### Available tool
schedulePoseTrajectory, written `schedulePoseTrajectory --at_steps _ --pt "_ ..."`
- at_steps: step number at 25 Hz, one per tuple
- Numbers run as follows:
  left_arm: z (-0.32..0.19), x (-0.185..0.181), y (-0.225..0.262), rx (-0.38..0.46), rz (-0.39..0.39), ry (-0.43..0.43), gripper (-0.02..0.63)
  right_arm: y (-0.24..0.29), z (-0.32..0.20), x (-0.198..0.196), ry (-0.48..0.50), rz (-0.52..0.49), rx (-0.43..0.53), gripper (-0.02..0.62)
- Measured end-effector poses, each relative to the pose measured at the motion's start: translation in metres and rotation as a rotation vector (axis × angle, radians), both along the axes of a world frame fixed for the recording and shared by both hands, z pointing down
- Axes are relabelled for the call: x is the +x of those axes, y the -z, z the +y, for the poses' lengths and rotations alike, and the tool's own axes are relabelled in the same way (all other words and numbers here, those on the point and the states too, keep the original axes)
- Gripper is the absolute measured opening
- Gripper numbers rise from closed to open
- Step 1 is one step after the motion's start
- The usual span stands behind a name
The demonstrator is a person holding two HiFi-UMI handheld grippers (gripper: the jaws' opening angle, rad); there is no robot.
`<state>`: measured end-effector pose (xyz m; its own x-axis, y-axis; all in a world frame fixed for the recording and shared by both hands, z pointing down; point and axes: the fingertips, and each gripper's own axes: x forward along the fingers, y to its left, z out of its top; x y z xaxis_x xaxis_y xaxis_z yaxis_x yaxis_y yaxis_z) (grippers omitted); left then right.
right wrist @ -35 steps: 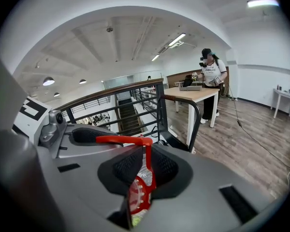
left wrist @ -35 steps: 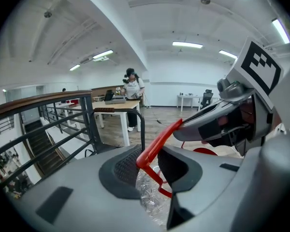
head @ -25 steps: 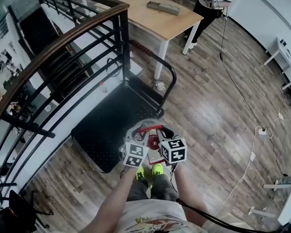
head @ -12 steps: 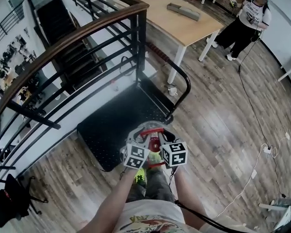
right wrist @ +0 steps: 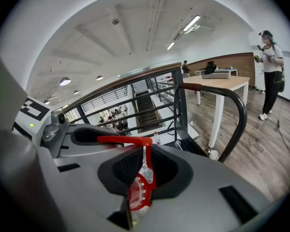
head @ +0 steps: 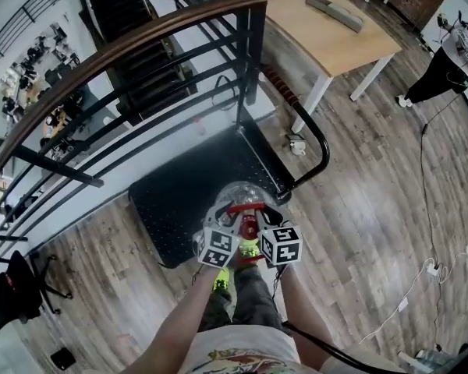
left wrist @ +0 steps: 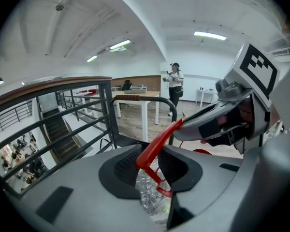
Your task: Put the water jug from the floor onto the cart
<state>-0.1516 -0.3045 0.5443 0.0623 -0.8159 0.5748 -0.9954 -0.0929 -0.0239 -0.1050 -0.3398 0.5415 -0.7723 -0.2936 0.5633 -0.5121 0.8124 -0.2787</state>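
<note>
Together we held the water jug (head: 235, 195) by its red handle (head: 246, 208), with the left gripper (head: 225, 223) and the right gripper (head: 259, 223) each clamped on it; the jug sat above the cart's (head: 171, 201) near edge; the railing (head: 140, 45) hemmed the cart's far side; open floor (head: 374, 209) lay right of its push bar (head: 321, 142).

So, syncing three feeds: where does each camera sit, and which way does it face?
Head view: on the head, facing down at the cart; forearms and legs show.
Left gripper view: on the left hand-held gripper, along its jaws toward the table.
Right gripper view: on the right hand-held gripper, toward the railing.
All share the water jug.
</note>
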Motion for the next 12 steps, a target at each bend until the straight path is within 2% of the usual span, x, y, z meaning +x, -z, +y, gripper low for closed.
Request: schedulePoseTrajectory --at_steps 7,12 --pt "-0.050 -0.029 -0.033 -0.018 0.027 0.103 0.107 -0.030 -0.055 -0.033 0.109 0.014 -0.008 0.055" --pt "-0.075 -0.048 -0.057 -0.029 0.042 0.151 0.107 -0.053 -0.082 -0.054 0.148 0.023 -0.025 0.055"
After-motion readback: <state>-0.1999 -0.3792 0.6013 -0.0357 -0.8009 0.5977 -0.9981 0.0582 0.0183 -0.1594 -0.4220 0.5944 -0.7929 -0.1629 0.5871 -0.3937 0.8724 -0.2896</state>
